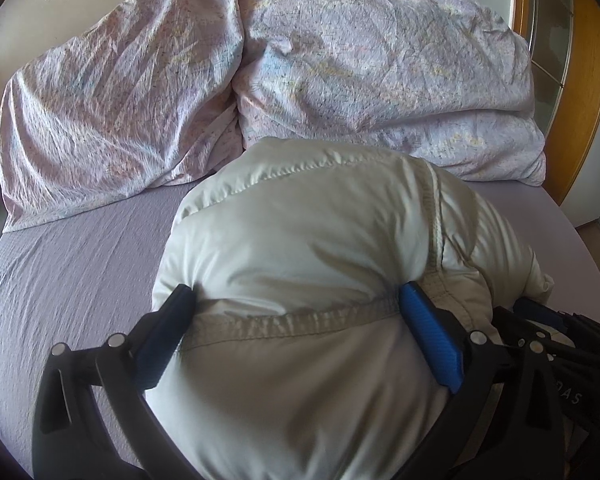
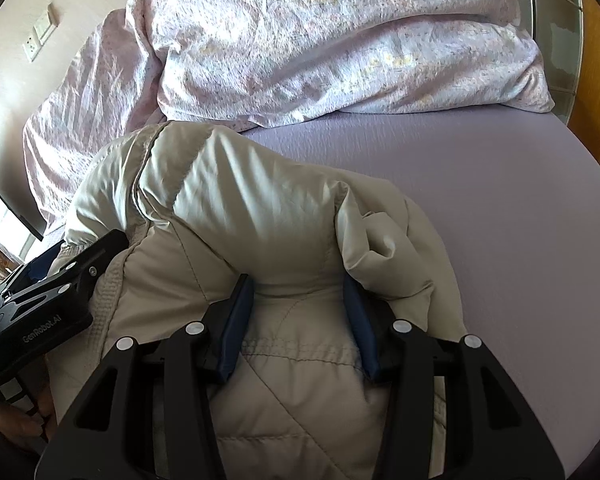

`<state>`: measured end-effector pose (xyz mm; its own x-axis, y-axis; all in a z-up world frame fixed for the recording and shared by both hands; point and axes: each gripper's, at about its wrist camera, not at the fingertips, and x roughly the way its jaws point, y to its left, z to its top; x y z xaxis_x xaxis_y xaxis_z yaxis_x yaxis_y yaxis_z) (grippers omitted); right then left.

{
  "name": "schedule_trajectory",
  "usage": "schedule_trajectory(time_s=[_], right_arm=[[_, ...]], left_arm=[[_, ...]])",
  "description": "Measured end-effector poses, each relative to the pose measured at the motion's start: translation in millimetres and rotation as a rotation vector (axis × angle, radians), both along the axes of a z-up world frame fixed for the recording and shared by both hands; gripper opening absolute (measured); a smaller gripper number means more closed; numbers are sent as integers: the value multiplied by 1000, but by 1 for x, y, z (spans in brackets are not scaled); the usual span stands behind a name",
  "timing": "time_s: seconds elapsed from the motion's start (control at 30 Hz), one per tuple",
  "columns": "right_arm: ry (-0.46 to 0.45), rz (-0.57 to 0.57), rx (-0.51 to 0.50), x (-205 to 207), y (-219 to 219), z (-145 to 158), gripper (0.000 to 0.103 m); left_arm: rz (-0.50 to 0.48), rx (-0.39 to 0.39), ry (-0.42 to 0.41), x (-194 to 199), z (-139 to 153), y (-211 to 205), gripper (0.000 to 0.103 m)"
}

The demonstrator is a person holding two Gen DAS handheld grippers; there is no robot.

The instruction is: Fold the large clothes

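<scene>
A cream puffy jacket (image 1: 300,232) lies bunched on the lilac bed sheet (image 1: 80,260). My left gripper (image 1: 296,296) has its blue-padded fingers (image 1: 428,332) pressed into a thick fold of the jacket at a stitched hem. In the right wrist view the jacket (image 2: 240,208) bulges up between the fingers of my right gripper (image 2: 298,286), which squeezes a quilted fold. The left gripper's black body (image 2: 40,296) shows at the left of the right wrist view, and the right gripper's body (image 1: 572,344) at the right edge of the left wrist view.
Two large pillows in pale pink patterned covers (image 1: 112,108) (image 1: 380,72) lie at the head of the bed, just beyond the jacket. A wooden frame (image 1: 580,100) stands at the right. Wall sockets (image 2: 40,36) are at the upper left. Bare sheet (image 2: 500,200) spreads to the right.
</scene>
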<state>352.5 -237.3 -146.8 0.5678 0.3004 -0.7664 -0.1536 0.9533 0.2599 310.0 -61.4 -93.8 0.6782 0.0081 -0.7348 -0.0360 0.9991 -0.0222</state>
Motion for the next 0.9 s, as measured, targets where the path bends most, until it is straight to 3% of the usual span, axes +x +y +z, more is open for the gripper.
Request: schedule_trajectory(time_s=[0.43,0.63,0.9], right_arm=[[-8,-9,0,-3,-4,11,48],[-96,-82,52,-4,-27,39,48],[-30,-93,-12,9,-23,15,47]], left_arm=[[3,15,-18,-1,-2,-1,101],[4,15,-20,-1,-2,-2,101],[5,14,-24,-1,-2,-3,101]])
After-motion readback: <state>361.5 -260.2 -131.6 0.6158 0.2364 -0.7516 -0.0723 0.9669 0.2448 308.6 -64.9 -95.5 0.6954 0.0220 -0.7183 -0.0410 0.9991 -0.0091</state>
